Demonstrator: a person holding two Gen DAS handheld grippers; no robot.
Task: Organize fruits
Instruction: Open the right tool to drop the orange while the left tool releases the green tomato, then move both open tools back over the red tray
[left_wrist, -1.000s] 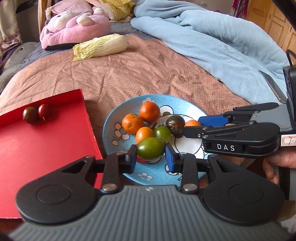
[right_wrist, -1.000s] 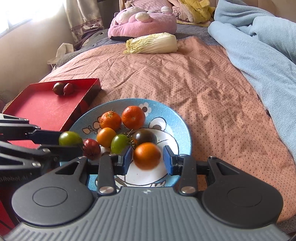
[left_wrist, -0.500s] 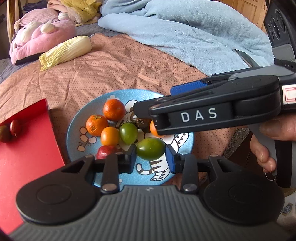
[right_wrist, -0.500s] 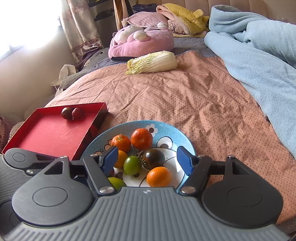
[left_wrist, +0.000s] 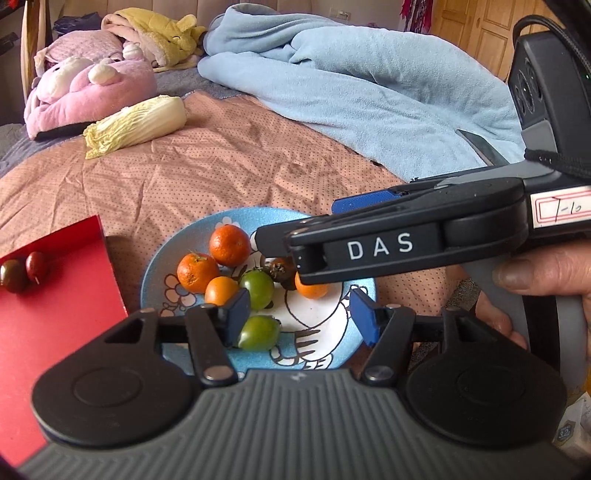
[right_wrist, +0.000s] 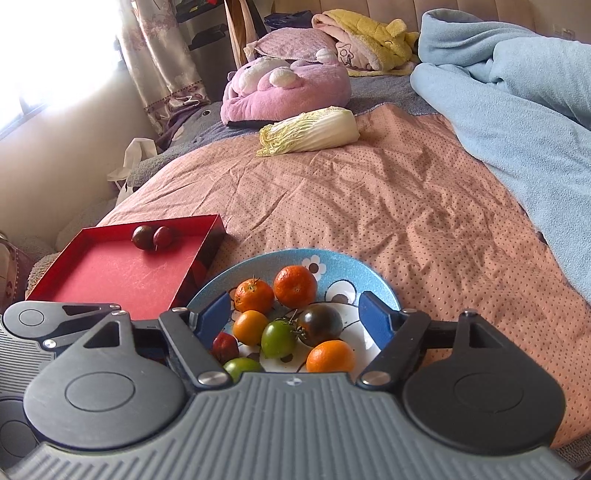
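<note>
A blue patterned plate (left_wrist: 177, 251) (right_wrist: 373, 275) on the bed holds several oranges and tomatoes. My left gripper (left_wrist: 301, 317) is open above the plate's near side; a green tomato (left_wrist: 258, 332) lies on the plate by its left finger. My right gripper (right_wrist: 291, 317) is open and empty over the plate, and crosses the left wrist view from the right (left_wrist: 369, 240). A small orange (right_wrist: 330, 356) lies on the plate below it. A red tray (left_wrist: 55, 314) (right_wrist: 122, 269) left of the plate holds two dark tomatoes (left_wrist: 22, 271) (right_wrist: 153, 237).
A napa cabbage (left_wrist: 136, 125) (right_wrist: 310, 129) lies farther back on the pink dotted sheet. A pink plush cushion (right_wrist: 288, 88) and a yellow plush are behind it. A light blue blanket (right_wrist: 517, 96) is heaped on the right. A dark blade (left_wrist: 480, 147) pokes out of the blanket.
My left gripper opened and let the green tomato down onto the plate. My right gripper, which had released the orange earlier, stayed open and drew back higher.
</note>
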